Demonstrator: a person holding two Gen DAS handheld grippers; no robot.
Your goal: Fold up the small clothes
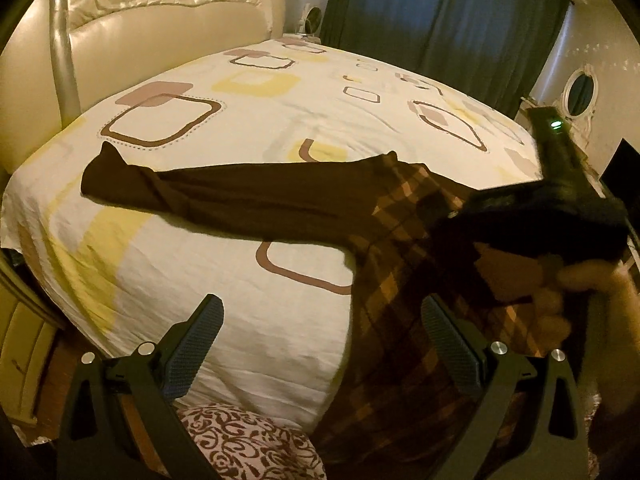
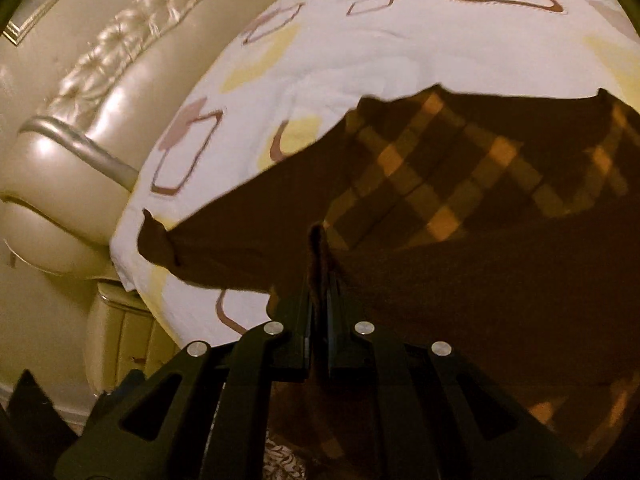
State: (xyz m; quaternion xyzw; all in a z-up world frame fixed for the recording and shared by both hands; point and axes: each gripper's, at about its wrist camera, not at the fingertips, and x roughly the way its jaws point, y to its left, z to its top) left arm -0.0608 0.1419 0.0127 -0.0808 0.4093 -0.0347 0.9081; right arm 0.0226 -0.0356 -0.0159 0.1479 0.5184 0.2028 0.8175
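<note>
A small brown garment with an orange plaid body (image 1: 404, 248) lies on the bed, one plain brown sleeve (image 1: 208, 196) stretched out to the left. My left gripper (image 1: 320, 332) is open and empty, hovering above the bed's near edge beside the plaid part. My right gripper (image 2: 320, 256) is shut on a fold of the garment's brown fabric (image 2: 460, 280) and holds it lifted over the plaid body (image 2: 432, 176). The right gripper and the hand holding it also show in the left wrist view (image 1: 560, 200), at the right, over the garment. The left sleeve (image 2: 224, 248) lies flat.
The bed (image 1: 280, 120) has a white sheet with brown and yellow squares. A cream tufted headboard (image 1: 160, 12) stands at the left, dark curtains (image 1: 440, 12) behind. A nightstand (image 2: 128, 336) is by the bed corner. Patterned fabric (image 1: 248, 444) lies below the bed edge.
</note>
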